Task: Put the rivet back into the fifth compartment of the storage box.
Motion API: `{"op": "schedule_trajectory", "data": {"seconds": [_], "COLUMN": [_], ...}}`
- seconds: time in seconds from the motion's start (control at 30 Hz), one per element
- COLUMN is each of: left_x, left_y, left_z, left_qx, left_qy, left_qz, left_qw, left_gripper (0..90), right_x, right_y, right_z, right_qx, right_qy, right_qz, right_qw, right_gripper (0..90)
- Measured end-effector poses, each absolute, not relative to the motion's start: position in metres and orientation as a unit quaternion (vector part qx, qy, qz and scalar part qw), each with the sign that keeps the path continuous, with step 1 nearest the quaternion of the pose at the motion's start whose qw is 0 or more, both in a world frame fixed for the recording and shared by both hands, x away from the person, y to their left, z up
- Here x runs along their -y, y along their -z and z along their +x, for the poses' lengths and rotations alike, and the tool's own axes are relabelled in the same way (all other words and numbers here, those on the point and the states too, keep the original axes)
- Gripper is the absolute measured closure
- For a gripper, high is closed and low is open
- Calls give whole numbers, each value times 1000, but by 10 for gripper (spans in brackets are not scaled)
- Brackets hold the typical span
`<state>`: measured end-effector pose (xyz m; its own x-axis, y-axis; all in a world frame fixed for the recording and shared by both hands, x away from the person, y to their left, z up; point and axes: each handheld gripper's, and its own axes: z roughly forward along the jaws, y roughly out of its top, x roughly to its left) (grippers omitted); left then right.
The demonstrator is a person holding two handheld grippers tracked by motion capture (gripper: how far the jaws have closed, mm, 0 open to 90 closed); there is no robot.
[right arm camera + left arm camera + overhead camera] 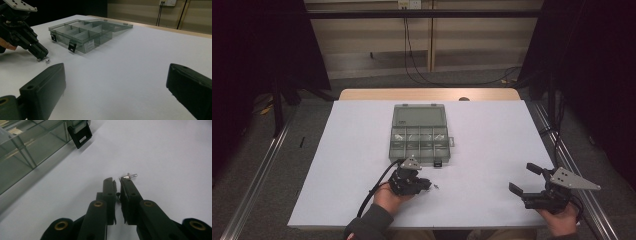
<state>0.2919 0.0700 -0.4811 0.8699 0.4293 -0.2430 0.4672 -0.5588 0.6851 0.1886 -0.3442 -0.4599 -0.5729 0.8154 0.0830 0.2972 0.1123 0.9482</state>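
Note:
A tiny silver screw (129, 176) lies on the white table, touching the outer tip of one jaw of my left gripper (116, 180). Those jaws stand nearly together, shut, and the screw sits beyond them rather than between them. From above, the left gripper (427, 183) points right, with the screw (437, 186) just off its tips. The right gripper view shows the left gripper (37, 51) pressed down beside the screw (46, 61). My right gripper (524, 180) rests near the table's front right, its jaws wide apart around nothing. Its own view shows those jaws (116, 75) spread over bare table.
A clear grey compartment box (391, 145) lies mid-table with its lid folded back, small parts in some cells. Its black latch (81, 135) hangs at the near wall, close to my left gripper. The table's front edge runs just under both hands. Dark curtains flank the table.

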Motion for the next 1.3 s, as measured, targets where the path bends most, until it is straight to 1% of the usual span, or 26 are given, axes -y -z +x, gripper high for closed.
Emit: {"op": "schedule_trajectory", "data": {"seconds": [0.2,0.33,0.4,0.83,1.3], "left_x": [-73,-77,-82,-98,-111], "left_y": [480,476,472,461,454], "left_z": [294,295,295,299,302], "left_qx": [-261,-267,-271,-286,-297], "left_qy": [29,16,8,-13,-44], "left_qz": [878,872,863,830,801], "left_qw": [400,411,426,478,518], "left_gripper": [828,828,828,827,826], "right_x": [345,345,345,345,346], "right_y": [460,459,459,459,459], "right_z": [188,188,188,187,187], "right_qx": [-706,-704,-705,-704,-701], "right_qy": [-538,-538,-539,-540,-539], "right_qz": [392,394,392,392,395], "right_qw": [243,243,243,245,249], "right_gripper": [22,22,22,21,17]}}
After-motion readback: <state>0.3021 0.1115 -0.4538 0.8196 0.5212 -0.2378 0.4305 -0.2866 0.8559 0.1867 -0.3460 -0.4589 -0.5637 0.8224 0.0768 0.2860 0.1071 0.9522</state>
